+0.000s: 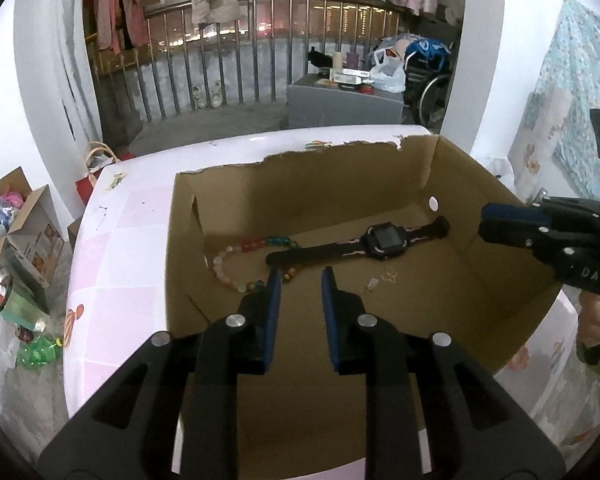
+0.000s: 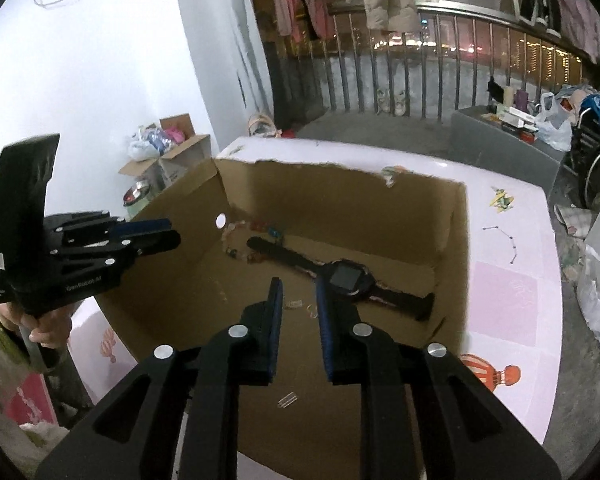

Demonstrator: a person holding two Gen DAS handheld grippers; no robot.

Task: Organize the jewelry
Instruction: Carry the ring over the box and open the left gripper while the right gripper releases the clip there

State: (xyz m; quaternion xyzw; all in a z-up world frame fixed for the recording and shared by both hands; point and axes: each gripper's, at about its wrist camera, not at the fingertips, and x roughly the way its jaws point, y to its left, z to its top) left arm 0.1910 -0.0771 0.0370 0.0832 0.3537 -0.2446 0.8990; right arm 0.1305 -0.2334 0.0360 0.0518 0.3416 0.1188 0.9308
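While both sit over the cardboard box [image 1: 500, 200], left gripper [image 1: 300, 276] and right gripper [image 2: 298, 284] are narrowly parted, empty; watch [image 1: 382, 238] mid-frame, bead bracelet [image 1: 228, 272] against left wall.

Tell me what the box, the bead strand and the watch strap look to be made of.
Box: brown cardboard, matte, with a torn ragged top edge. Bead strand: round glossy beads, translucent pink, red and green, likely glass or plastic. Watch strap: matte black with pinkish trim, flexible-looking, probably rubber or silicone.
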